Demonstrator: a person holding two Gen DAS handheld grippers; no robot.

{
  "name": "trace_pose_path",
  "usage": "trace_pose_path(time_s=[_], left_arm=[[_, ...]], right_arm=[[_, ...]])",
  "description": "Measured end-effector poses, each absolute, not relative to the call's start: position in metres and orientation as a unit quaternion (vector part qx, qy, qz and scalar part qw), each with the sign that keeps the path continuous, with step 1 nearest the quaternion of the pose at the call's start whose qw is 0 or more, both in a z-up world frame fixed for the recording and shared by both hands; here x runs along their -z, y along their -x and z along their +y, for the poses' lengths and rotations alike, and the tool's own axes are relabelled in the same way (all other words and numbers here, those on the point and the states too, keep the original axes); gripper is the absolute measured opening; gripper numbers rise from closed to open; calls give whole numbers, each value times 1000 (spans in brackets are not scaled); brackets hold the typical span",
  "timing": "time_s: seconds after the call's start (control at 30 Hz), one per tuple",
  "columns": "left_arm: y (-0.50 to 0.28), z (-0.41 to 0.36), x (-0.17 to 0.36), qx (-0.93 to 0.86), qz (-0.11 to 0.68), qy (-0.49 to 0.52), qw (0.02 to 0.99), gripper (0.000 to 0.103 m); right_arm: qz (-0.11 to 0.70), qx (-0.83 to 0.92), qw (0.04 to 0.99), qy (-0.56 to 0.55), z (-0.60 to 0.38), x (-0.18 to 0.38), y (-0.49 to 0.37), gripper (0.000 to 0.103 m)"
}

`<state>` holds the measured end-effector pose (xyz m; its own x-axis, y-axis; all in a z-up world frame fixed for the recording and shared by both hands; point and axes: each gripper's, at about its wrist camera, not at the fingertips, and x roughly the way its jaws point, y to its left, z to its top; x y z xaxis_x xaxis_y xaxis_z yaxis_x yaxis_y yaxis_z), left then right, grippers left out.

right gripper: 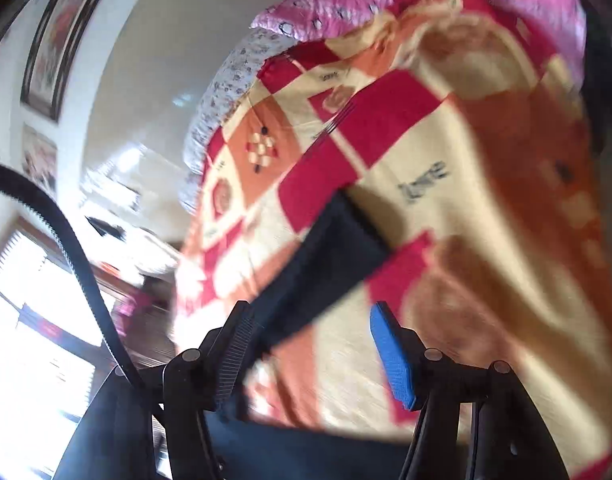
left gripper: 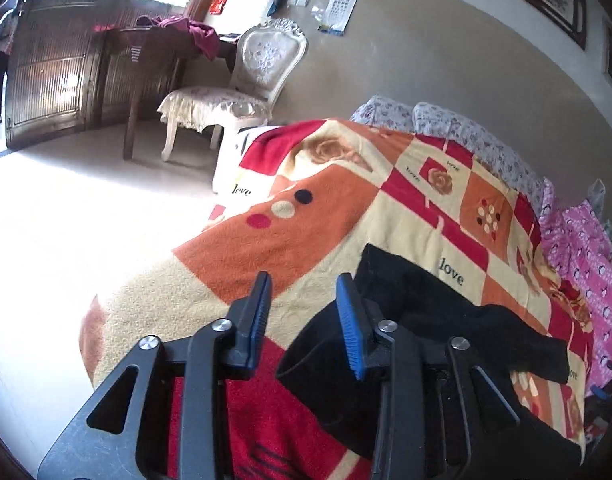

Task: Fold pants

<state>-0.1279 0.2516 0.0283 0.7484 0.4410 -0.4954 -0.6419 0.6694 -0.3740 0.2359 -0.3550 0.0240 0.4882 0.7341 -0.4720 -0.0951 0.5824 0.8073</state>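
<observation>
Pants (left gripper: 446, 320), black, lie crumpled on patchwork blanket (left gripper: 346, 220) covering the bed, near its edge. Left wrist view: left tool (left gripper: 303, 294) released, fingers spread, hovering over the pants' near edge, right pad (left gripper: 352, 328) over the black fabric, nothing gripped. White ornate chair (left gripper: 249, 80) beyond the bed, pink quilt (left gripper: 586, 240) at right. Right wrist view, blurred: right tool (right gripper: 310, 344) released, jaws wide apart, a pants (right gripper: 326, 264) leg stretched on the blanket (right gripper: 486, 200) ahead between the fingers.
</observation>
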Motion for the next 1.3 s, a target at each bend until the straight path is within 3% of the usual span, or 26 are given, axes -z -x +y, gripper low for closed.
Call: trace_pose_path(time_s=[0.07,0.2,0.23,0.43,0.47,0.53,0.57,0.6,1.07,1.23,1.3], left_arm=[[120,232,-30,-265,184,269,907,49],[85,183,-13,-172,219,252,927,49],[77,174,-5,-156,229,248,928,49],[59,159,14,-164,261,226,924,50],[59,163,15,-168,266,229,921,50],[59,169,18,-165,272,242,917,50],[58,171,19,-168,276,248,913,50],[59,172,21,-168,279,254,911,50],[60,174,23,-163,289,267,905,50],[60,174,24,-159,292,267,905,50],[61,175,25,-155,292,271,904,50]], right_arm=[[457,-254,761,-384,-341,-7,-261,59],[511,-199,727,-413,-329,40,-293,58],[511,-183,727,-422,-330,48,-295,54],[469,-211,733,-446,-322,53,-312,53],[468,-224,731,-442,-316,53,-317,48],[468,-217,741,-430,-311,57,-318,28],[467,-208,746,-427,-311,61,-316,8],[465,-202,751,-422,-312,63,-312,5],[447,-175,799,-362,-357,-6,-230,4],[381,-199,847,-314,-353,-43,-212,4],[431,-150,847,-272,-351,-22,-223,4]])
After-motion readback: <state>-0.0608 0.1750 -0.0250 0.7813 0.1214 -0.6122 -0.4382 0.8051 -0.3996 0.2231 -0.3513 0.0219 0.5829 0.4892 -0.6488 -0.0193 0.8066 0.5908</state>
